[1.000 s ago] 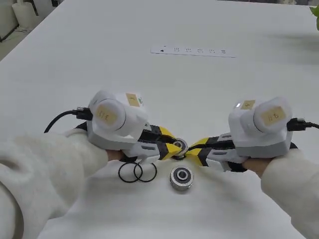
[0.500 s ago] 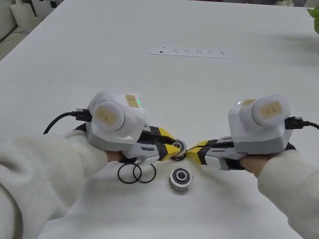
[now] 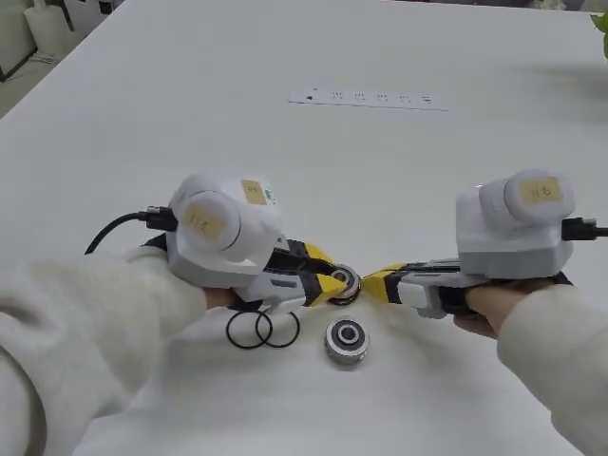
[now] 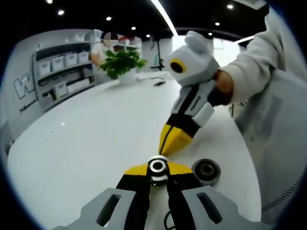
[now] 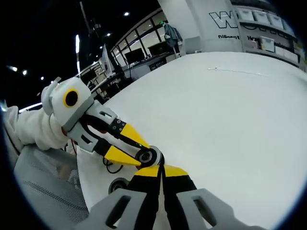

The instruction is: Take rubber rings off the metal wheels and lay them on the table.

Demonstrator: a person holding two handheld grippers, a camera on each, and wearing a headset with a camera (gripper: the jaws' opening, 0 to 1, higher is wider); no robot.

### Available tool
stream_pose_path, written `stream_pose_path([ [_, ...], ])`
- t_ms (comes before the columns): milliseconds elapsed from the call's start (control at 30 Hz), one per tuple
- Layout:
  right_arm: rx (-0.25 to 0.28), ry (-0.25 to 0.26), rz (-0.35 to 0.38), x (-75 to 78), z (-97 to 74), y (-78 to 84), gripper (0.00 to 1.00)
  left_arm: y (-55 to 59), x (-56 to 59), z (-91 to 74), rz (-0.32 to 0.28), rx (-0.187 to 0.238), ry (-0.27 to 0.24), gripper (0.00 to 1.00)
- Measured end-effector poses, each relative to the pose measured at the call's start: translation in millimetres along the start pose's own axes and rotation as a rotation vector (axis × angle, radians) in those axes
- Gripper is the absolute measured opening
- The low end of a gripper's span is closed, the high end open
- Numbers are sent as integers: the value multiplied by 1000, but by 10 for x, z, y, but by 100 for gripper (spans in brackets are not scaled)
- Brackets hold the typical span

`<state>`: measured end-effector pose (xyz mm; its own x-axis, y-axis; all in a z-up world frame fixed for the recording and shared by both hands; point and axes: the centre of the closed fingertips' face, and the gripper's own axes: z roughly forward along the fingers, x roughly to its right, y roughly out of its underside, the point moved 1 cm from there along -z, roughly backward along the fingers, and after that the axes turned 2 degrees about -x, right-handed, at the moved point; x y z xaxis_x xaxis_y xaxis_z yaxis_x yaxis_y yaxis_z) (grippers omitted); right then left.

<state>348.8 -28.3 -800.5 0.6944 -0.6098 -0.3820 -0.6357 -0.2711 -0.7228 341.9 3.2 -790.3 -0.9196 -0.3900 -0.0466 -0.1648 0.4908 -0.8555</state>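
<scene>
Now | left gripper grips silver wheel | two black rings flat

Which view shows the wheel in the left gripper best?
The left gripper view: the wheel faces the camera, centred in the left gripper. The head and right gripper views show it smaller, at an angle.

Large white table, matte, runs far back. White power strip lies flat on it toward the far side.

Left gripper view: dark ceiling, small round spotlights, one long light strip. Grey shelving with rows of white bins stands against a pale wall. Potted green plant sits near the table's far edge.

Right gripper view: white pillar, glazed partitions beside it, large dark lettering on a white wall.
</scene>
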Motion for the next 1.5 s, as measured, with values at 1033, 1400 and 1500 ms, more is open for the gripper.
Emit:
stream_pose_path([
  [1033, 22, -55, 90, -184, -7, -81, 0, 0, 2, -4, -5, 5, -2, 13],
  [1400, 22, -62, 75, -223, 13, -102, 0, -1, 2, -5, -8, 10, -1, 13],
  [1500, 29, -74, 75, -246, 18, -122, 0, 0, 1, -4, -7, 11, -2, 13],
])
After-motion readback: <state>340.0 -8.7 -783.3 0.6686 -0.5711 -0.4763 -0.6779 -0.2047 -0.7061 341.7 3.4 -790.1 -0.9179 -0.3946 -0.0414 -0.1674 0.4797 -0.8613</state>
